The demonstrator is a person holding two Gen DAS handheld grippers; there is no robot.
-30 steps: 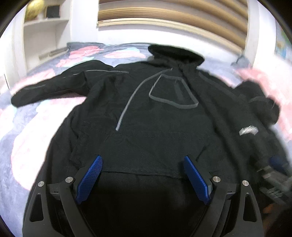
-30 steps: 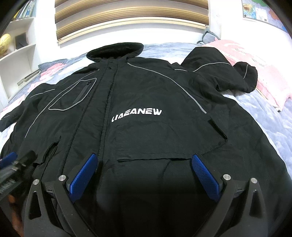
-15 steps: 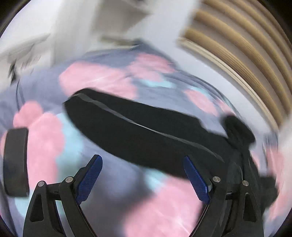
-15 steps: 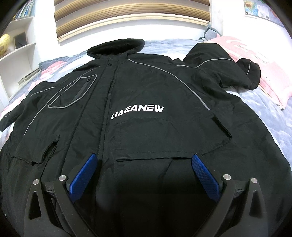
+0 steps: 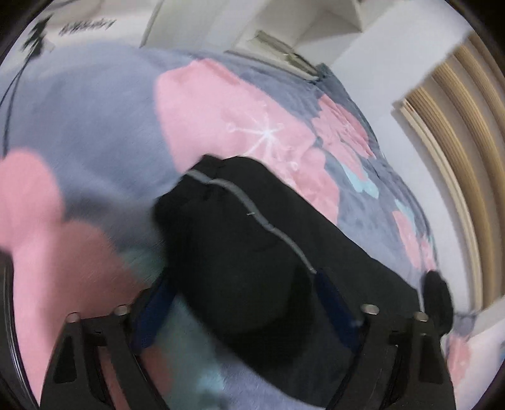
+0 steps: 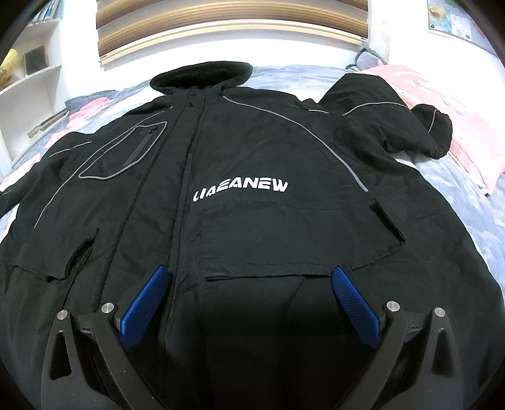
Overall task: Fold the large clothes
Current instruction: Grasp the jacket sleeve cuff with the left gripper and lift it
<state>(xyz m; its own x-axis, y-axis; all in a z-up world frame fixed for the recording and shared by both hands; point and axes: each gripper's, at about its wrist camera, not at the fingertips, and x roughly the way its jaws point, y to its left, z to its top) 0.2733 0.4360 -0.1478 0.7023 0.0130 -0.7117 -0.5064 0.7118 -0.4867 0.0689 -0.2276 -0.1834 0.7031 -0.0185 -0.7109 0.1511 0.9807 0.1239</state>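
A grey bedspread [image 6: 467, 202] with pink blotches covers the bed ahead of the hand-held gripper. A pink pillow [image 6: 454, 110] lies ahead to its right. Far ahead, wooden slats [image 6: 233, 28] cross the white wall; white shelves [image 6: 34, 82] stand far to the left.

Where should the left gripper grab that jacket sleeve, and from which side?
Probably at the cuff end, where the sleeve lies flat on the bedspread with its edges free. Come from the open end along its length. The left gripper already straddles the sleeve, jaws closing but not yet pressing it.
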